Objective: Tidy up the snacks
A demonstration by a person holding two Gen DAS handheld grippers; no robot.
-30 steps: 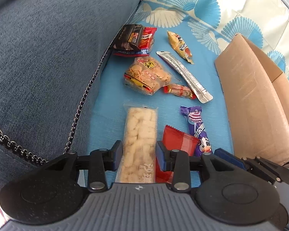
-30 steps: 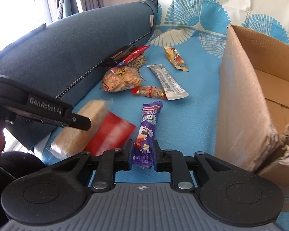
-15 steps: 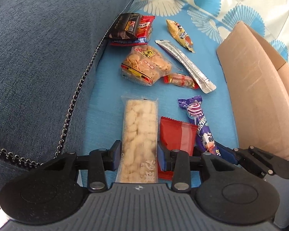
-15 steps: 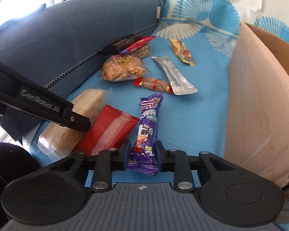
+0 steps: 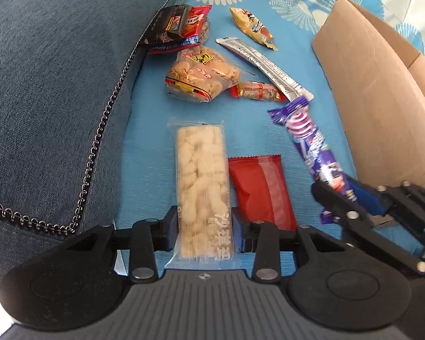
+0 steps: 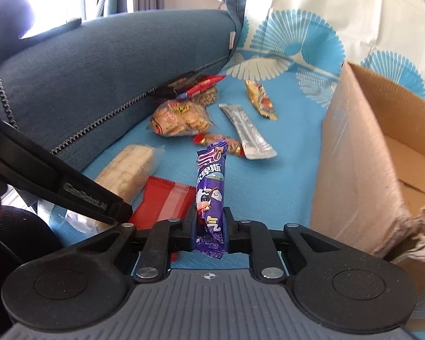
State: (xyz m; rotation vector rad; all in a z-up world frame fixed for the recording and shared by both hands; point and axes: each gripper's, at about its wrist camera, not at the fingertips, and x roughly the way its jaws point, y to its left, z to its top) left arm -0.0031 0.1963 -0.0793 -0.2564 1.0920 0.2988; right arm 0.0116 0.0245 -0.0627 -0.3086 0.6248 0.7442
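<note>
My left gripper (image 5: 204,228) is shut on a clear-wrapped beige rice-crisp bar (image 5: 202,184), which reaches forward over the blue sheet. My right gripper (image 6: 209,228) is shut on a purple snack stick (image 6: 211,187) and holds it lifted off the sheet; it also shows in the left wrist view (image 5: 311,144), beside the cardboard box (image 5: 376,90). A red packet (image 5: 260,189) lies on the sheet between the two grippers. The left gripper's body (image 6: 56,181) shows at the left of the right wrist view.
Further on lie a biscuit bag (image 5: 201,76), a small red-gold candy (image 5: 257,90), a silver sachet (image 5: 263,68), a yellow packet (image 5: 252,27) and dark and red packets (image 5: 181,27). A blue-grey cushion (image 5: 56,85) borders the left. The open box (image 6: 382,147) stands right.
The right gripper has lifted the purple stick off the sheet and tilted it up. The left gripper has drawn back a little with the rice-crisp bar still in its jaws.
</note>
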